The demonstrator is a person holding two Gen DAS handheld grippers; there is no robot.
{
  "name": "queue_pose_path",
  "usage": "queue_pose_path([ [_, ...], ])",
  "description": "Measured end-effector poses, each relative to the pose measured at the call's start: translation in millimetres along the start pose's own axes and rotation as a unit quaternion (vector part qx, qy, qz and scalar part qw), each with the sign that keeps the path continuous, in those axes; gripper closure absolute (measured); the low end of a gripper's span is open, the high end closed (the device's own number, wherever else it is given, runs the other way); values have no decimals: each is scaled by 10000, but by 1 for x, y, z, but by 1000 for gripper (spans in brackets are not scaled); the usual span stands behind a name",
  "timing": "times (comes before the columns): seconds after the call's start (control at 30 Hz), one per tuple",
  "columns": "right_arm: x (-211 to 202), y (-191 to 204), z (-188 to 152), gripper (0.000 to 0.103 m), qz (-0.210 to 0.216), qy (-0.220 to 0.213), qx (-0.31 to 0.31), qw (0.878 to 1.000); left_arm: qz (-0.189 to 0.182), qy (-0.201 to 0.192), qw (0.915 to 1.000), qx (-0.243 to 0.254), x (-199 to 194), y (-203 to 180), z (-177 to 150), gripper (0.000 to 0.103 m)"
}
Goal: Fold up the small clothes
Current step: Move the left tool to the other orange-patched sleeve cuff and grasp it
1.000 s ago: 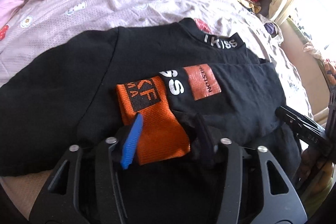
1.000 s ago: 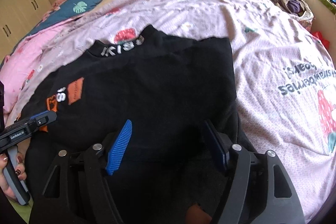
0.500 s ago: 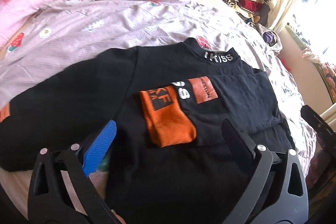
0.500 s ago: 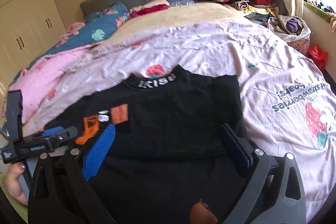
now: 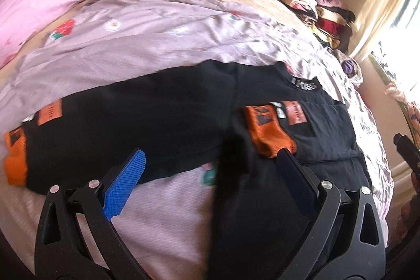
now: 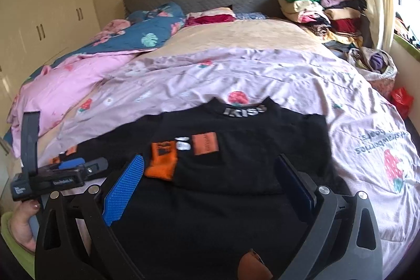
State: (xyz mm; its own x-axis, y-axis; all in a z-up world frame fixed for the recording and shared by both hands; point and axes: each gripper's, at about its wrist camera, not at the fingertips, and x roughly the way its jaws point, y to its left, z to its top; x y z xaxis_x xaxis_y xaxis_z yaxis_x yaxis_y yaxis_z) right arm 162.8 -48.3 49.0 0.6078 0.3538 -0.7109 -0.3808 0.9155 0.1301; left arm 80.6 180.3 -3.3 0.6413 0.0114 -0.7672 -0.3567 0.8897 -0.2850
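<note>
While L cam shows outstretched sleeve (image 5: pixel 118 127), R cam shows wardrobe (image 6: pixel 44 17).

Your black long-sleeved top (image 6: pixel 236 201) lies flat on the bed (image 6: pixel 236 75), collar with white lettering (image 6: pixel 245 110) toward the headboard, hem at the near edge. One sleeve is folded across the chest, its orange cuff (image 6: pixel 161 160) resting mid-body. Your other sleeve (image 5: pixel 118 127) stretches out toward the bed's left edge, ending in an orange cuff (image 5: pixel 15 156).
</note>
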Motion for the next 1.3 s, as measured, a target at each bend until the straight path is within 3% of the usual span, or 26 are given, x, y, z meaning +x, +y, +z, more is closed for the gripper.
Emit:
queue_pose_path([
  [0.53,27,90,-1,4,135,209,-319,9992,240,-194,9979,-570,-36,91,-16,10],
  [1.0,36,145,-11,4,348,254,-786,9960,503,-330,9926,-1051,-57,162,-32,9],
  [1.3,46,170,-27,5,492,433,-995,9929,694,-383,9850,-1531,-60,204,-38,10],
])
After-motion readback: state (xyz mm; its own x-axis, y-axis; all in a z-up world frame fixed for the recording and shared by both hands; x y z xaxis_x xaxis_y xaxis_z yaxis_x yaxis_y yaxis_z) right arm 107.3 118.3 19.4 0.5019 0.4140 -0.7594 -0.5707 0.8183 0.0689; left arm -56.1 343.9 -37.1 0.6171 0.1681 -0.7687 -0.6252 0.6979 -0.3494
